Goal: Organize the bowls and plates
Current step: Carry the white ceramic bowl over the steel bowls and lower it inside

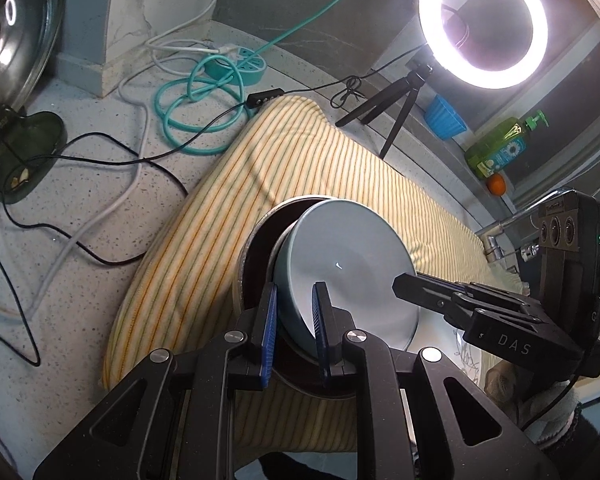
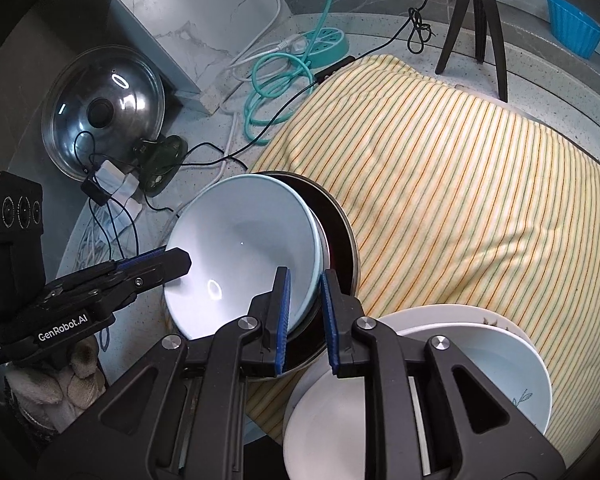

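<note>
Both tools pinch a pale blue bowl (image 2: 244, 248) by opposite rims: the left tool (image 1: 296, 320) and the right tool (image 2: 304, 312). The bowl sits tilted inside a dark metal pan (image 2: 340, 232) on a striped cloth (image 2: 460, 184) covering the table (image 1: 80, 240).

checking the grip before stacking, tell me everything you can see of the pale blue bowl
The pale blue glazed ceramic bowl is round and shallow, plain and empty inside, with light glints on its glossy surface. It sits tilted inside a dark metal pan on the yellow striped cloth. The left tool and the right tool each pinch its rim from opposite sides, one pad inside and one outside.
</note>
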Demonstrator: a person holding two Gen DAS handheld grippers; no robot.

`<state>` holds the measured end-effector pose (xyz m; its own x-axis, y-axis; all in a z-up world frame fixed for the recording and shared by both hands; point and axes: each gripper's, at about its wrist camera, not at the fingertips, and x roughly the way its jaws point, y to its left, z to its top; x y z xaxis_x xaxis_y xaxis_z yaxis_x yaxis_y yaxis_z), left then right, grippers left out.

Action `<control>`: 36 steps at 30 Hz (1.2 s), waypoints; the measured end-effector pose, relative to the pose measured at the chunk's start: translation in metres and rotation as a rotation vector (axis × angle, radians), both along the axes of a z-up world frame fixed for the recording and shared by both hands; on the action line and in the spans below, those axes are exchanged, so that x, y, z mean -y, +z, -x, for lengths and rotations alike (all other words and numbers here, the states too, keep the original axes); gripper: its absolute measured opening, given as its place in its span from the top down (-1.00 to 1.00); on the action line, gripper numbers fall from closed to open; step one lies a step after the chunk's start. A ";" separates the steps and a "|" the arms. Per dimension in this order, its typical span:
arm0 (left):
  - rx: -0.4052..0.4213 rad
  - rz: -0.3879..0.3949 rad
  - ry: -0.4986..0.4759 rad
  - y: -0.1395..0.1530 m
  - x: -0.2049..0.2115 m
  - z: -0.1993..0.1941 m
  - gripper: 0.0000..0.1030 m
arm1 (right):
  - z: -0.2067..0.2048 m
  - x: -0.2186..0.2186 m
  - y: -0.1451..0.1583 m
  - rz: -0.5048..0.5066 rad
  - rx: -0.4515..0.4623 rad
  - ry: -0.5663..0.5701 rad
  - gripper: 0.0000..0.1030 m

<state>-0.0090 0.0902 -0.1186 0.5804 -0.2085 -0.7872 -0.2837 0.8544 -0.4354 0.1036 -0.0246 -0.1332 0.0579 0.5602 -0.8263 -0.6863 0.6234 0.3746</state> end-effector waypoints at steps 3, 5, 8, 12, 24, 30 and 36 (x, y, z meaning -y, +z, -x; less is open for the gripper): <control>0.008 -0.004 0.007 0.004 -0.001 0.001 0.67 | 0.001 0.002 0.004 -0.023 0.009 0.003 0.36; 0.015 -0.017 0.011 0.008 -0.001 0.003 0.63 | 0.002 0.006 0.010 -0.051 0.015 -0.001 0.10; 0.030 -0.013 0.028 0.012 -0.006 0.009 0.61 | 0.001 0.014 0.019 -0.085 0.016 -0.016 0.08; 0.036 -0.002 0.060 0.012 -0.016 0.019 0.61 | -0.006 0.030 0.024 -0.121 -0.009 -0.061 0.08; 0.018 0.085 0.147 -0.006 -0.030 0.041 0.26 | -0.025 0.078 0.007 -0.170 -0.121 -0.211 -0.23; 0.011 0.097 0.146 -0.010 -0.030 0.039 0.16 | -0.026 0.080 0.001 -0.145 -0.114 -0.209 -0.53; 0.008 0.077 0.127 -0.010 -0.025 0.034 0.16 | -0.022 0.072 0.002 -0.116 -0.075 -0.177 -0.53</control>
<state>-0.0435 0.1152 -0.1285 0.6118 -0.1920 -0.7673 -0.3842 0.7758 -0.5005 0.1253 -0.0968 -0.1313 0.1045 0.6380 -0.7629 -0.5376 0.6816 0.4964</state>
